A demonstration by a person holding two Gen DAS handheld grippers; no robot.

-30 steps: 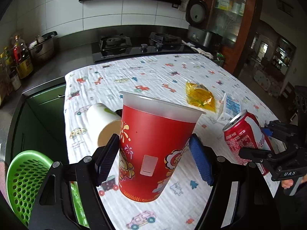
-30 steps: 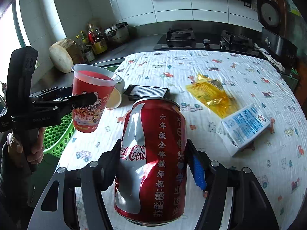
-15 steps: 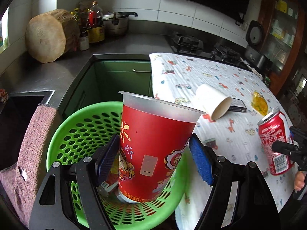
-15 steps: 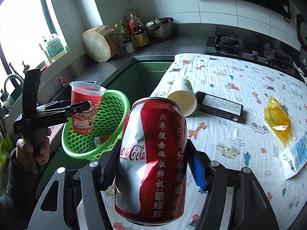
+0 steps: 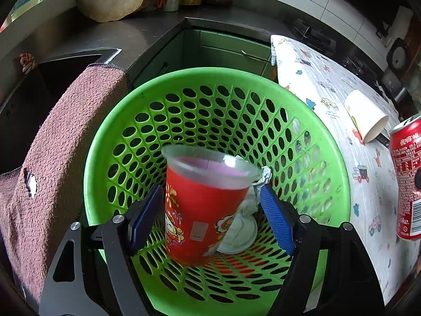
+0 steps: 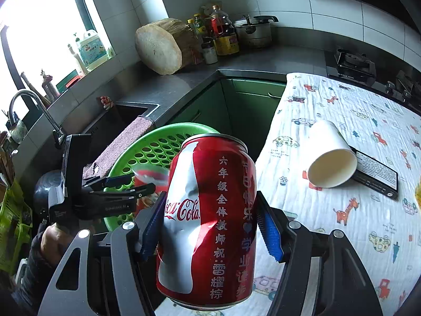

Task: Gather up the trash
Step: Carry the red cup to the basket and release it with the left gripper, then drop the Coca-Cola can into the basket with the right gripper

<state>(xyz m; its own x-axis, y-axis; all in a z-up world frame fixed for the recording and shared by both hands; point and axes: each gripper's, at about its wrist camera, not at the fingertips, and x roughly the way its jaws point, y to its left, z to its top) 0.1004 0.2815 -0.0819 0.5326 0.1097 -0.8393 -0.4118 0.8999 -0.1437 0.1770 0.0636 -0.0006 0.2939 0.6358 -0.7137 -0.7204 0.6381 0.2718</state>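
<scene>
Cup (image 5: 202,205), tilted between the left gripper's (image 5: 210,216) just-opened jaws over the basket (image 5: 339,184), looks released, while the right gripper (image 6: 210,233) clamps the can (image 6: 208,221), which might miss the rim if dropped early.

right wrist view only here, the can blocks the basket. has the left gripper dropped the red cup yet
Observer: Not quite. The left gripper has just been opening its jaws. The red cup hangs tilted between them, with a clear gap at one blue pad, over the green basket.
Operator: anything in the basket already
Observer: Yes, crumpled white paper lies on its floor, just behind the cup.
</scene>
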